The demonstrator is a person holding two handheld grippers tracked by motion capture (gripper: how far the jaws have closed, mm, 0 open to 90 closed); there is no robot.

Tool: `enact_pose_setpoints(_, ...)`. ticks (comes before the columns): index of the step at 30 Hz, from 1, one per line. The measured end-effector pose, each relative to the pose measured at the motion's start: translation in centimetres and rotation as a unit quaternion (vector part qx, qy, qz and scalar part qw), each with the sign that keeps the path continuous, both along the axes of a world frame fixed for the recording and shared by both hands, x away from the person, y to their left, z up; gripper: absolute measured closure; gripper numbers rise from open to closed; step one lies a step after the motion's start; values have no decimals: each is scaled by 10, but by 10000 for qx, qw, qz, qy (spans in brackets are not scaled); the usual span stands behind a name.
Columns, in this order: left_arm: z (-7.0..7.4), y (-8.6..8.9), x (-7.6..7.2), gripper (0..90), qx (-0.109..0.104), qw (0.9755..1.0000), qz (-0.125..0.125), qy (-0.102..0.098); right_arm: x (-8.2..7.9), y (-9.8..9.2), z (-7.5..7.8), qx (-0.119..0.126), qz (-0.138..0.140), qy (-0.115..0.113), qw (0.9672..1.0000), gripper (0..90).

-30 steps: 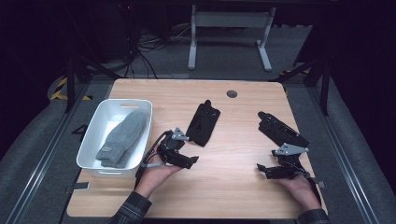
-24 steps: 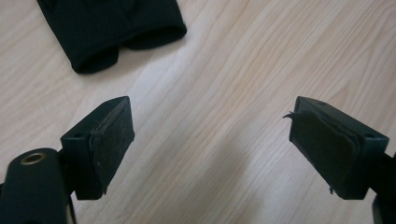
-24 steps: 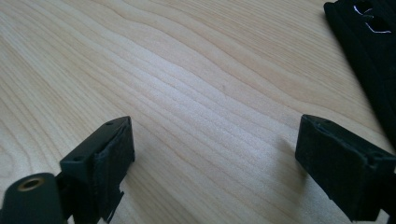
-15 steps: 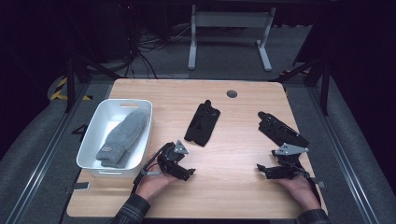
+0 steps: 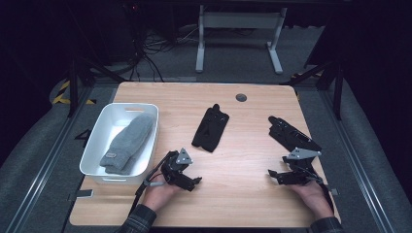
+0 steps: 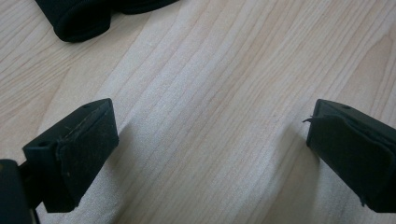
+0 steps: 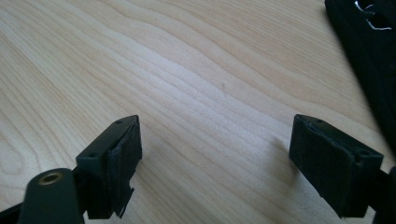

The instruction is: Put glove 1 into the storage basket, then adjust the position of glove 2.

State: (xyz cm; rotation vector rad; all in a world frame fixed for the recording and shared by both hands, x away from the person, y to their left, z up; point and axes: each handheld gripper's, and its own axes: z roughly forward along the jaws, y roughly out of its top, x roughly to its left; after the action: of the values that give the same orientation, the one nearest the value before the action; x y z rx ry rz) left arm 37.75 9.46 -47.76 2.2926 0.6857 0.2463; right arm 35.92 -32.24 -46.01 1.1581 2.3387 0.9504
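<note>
One glove (image 5: 127,144) sits in the bin (image 5: 95,145); two black ones wait at your twelve (image 5: 210,127) and two (image 5: 291,137). Both grippers (image 5: 194,181) (image 5: 273,175) gape empty.

From my left gripper view, a black glove (image 6: 88,16) at eleven o'clock is cut by the top edge; type unclear. From my right gripper view, a black glove (image 7: 369,56) at two o'clock runs off the right edge. High view: grey mitten's (image 5: 127,143) label too small to read.
</note>
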Motion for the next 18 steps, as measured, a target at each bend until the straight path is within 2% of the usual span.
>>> enact_pose_setpoints(4,0,0,0,27,7,10000,14,-6,7,-2,14,76,-22,-174,9998,287)
enact_pose_setpoints(7,0,-1,0,17,16,10000,49,5,16,-6,25,62,-62,-307,9995,431)
enact_pose_setpoints(9,0,-1,0,10,25,10000,70,5,22,-11,30,136,-117,-306,9994,591)
enact_pose_setpoints(11,0,-1,0,8,26,10000,63,8,29,-17,32,89,-302,-373,9988,746)
enact_pose_setpoints(14,0,-1,1,3,33,10000,62,8,36,-29,34,78,-465,-355,9983,896)
enact_pose_setpoints(18,0,-1,1,2,34,10000,58,9,42,-44,33,46,-601,-267,9978,900)
